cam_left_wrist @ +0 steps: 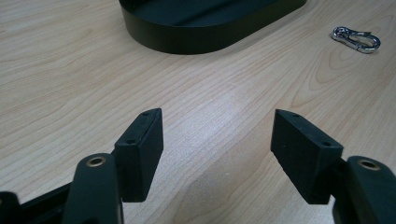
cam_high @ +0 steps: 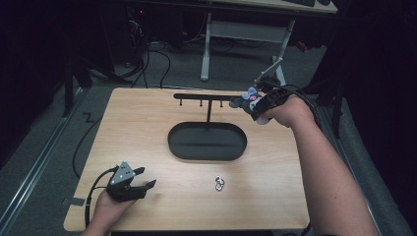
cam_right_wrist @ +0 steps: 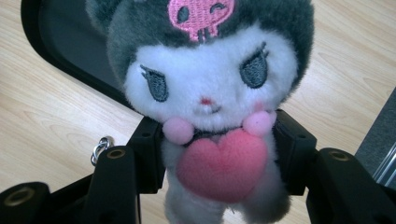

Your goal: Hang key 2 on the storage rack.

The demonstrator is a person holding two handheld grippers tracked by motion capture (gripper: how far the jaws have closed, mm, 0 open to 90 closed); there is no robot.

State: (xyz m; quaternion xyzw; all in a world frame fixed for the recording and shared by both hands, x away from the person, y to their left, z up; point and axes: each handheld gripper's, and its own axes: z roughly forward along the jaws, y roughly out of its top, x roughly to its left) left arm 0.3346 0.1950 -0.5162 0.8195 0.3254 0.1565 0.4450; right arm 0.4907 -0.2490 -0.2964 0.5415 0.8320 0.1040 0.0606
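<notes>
Right gripper [cam_right_wrist: 219, 154] clamps the plush toy [cam_right_wrist: 210, 93] at its body, centre frame: soft, light, squashy, so grip the torso; left gripper [cam_left_wrist: 217, 149] wide open, empty.

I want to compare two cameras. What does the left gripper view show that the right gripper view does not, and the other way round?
Left gripper view alone: the left gripper with open jaws and nothing between them. Right gripper view alone: a plush toy with a pink heart, clamped by the right gripper. Both: the wooden table, the black tray and a metal clip.
</notes>
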